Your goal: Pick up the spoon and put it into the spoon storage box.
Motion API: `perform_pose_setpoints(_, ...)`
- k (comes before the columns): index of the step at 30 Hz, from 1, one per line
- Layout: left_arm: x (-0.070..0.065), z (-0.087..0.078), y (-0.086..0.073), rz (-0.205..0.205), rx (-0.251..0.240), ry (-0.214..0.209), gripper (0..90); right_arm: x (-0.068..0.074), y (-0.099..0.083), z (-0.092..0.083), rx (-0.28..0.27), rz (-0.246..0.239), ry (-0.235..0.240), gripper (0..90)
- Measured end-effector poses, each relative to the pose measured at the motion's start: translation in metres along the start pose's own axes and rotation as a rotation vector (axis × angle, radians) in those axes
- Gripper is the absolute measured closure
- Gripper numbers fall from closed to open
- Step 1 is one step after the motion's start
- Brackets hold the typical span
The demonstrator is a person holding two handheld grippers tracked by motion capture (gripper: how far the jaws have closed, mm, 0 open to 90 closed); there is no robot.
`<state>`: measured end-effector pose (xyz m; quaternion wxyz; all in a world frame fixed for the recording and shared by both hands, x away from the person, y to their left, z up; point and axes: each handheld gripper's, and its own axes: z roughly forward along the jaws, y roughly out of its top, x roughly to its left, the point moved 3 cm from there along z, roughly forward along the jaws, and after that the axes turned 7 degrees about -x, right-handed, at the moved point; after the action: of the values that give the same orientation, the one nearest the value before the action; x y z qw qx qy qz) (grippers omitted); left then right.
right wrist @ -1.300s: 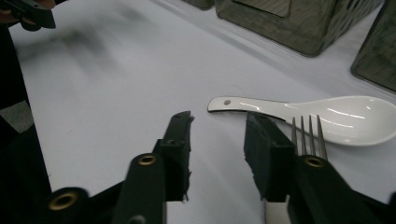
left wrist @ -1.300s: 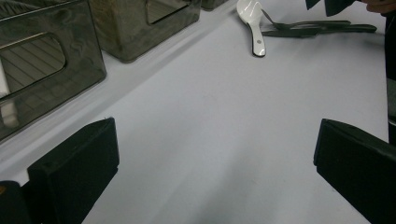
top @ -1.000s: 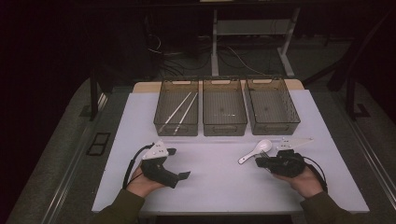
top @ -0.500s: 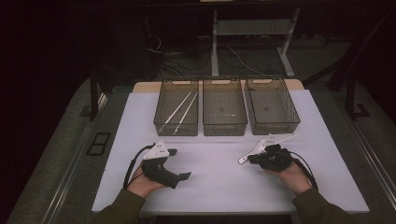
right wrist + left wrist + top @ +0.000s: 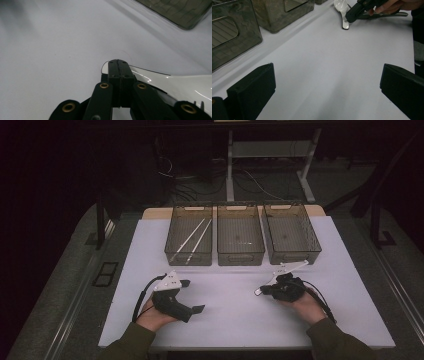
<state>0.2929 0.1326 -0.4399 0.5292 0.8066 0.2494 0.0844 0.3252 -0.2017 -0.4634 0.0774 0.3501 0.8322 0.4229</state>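
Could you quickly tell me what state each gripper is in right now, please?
Left gripper: open, nothing between its jaws, over the white table.
Right gripper: shut, its closed tips down at the handle of the white spoon; a grip cannot be told.

White spoon (image 5: 343,15); black right gripper (image 5: 264,291); 3 smoky-grey bins (image 5: 240,236); white table (image 5: 235,315).

White-topped table with three bins and cutlery

The flat white table (image 5: 235,310) carries three clear smoky plastic mesh bins (image 5: 242,235) side by side along its far edge; nearer the person, right of centre, a glossy white plastic spoon (image 5: 343,15) lies on the bare surface, beside a dark fork (image 5: 384,15).
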Motion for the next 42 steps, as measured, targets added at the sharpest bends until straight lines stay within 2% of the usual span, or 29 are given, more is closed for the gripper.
perform_pose_setpoints(18,0.0,0.0,0.0,-0.004,-0.004,-0.002,0.0,-0.006,0.014,0.015,-0.005,-0.009,-0.015,89.5)
perform_pose_setpoints(28,0.0,0.0,0.0,-0.005,-0.007,-0.003,0.0,-0.007,0.021,0.023,0.017,-0.02,-0.025,89.5)
perform_pose_setpoints(31,0.0,0.0,0.0,-0.003,-0.007,-0.005,0.0,-0.009,0.024,0.017,-0.01,-0.01,-0.016,88.1)
perform_pose_setpoints(34,0.0,0.0,0.0,-0.002,-0.007,-0.006,0.0,-0.015,0.029,0.002,-0.06,0.01,-0.014,82.2)
perform_pose_setpoints(38,0.0,-0.001,0.001,-0.001,-0.008,-0.004,0.0,-0.029,0.032,-0.018,-0.112,0.034,-0.04,74.4)
perform_pose_setpoints(42,0.0,0.0,0.001,-0.005,-0.01,-0.003,0.0,-0.045,0.029,-0.035,-0.129,0.054,-0.073,68.0)
